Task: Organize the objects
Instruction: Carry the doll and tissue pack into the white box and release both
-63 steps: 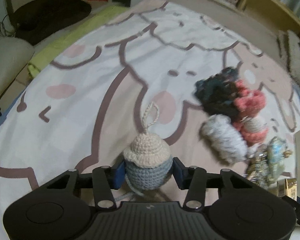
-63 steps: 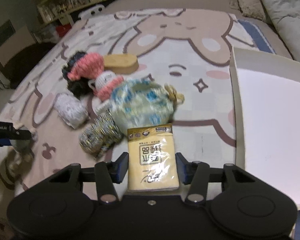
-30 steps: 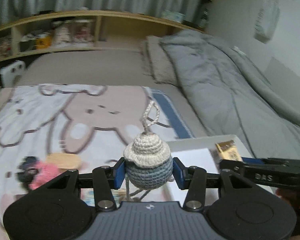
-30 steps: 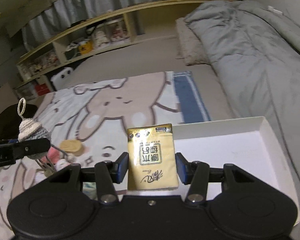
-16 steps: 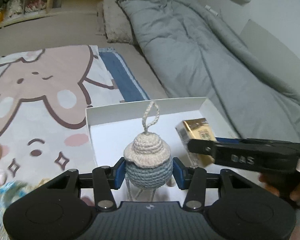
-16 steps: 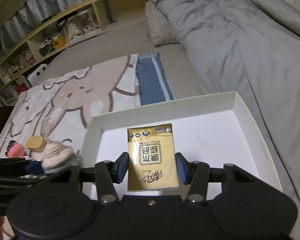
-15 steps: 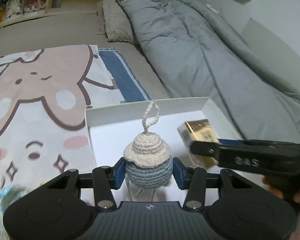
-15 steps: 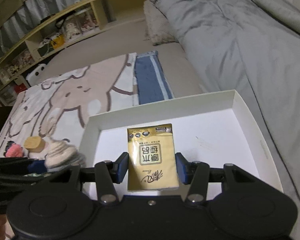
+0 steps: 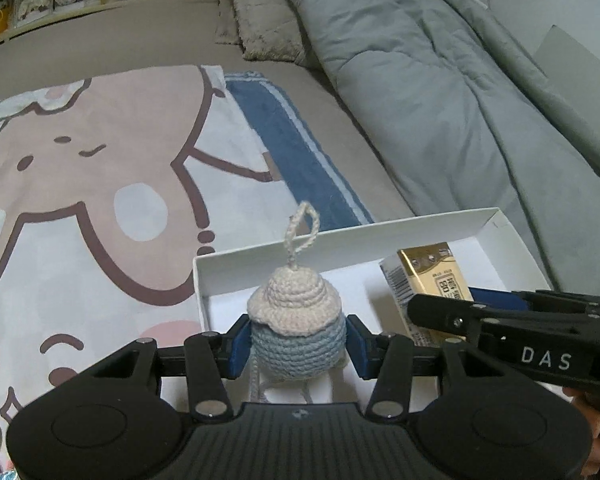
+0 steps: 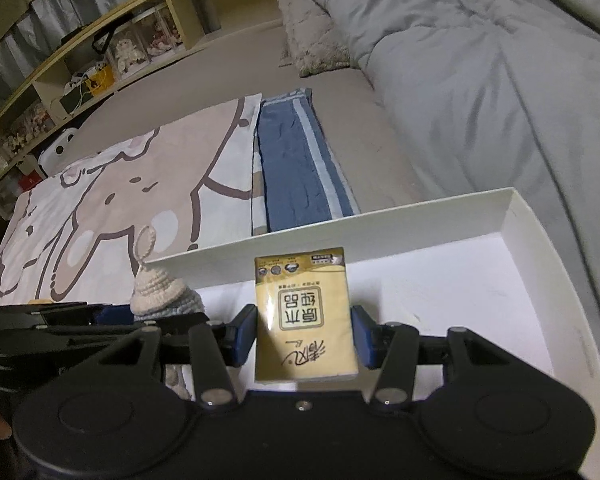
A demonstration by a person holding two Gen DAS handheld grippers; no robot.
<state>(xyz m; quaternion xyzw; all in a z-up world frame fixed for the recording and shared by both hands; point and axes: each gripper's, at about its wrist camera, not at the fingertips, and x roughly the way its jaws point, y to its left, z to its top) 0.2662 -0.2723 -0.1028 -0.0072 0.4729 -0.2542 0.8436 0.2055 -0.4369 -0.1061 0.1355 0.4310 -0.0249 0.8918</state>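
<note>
My left gripper (image 9: 296, 346) had the crocheted charm (image 9: 295, 322) between its blue pads; its jaws had just been opening, yet the pads looked pressed against the charm's blue body. My right gripper (image 10: 305, 340) was clamped on the yellow tissue pack (image 10: 305, 316), held upright. Both items hung over the white box (image 10: 440, 232): the charm near its left corner, the pack further right, nearer the middle.

I judged this the placing step. Next I needed to lower each item onto the box floor, let the pads part fully, then draw back without dragging the charm's loop (image 9: 302, 226) or trailing strings.

Two seconds earlier both grippers were over the cartoon-print blanket (image 9: 100, 184), beside the pile of remaining crochet pieces; at this moment the box sat beneath them, with the grey duvet (image 9: 440, 80) beyond.
</note>
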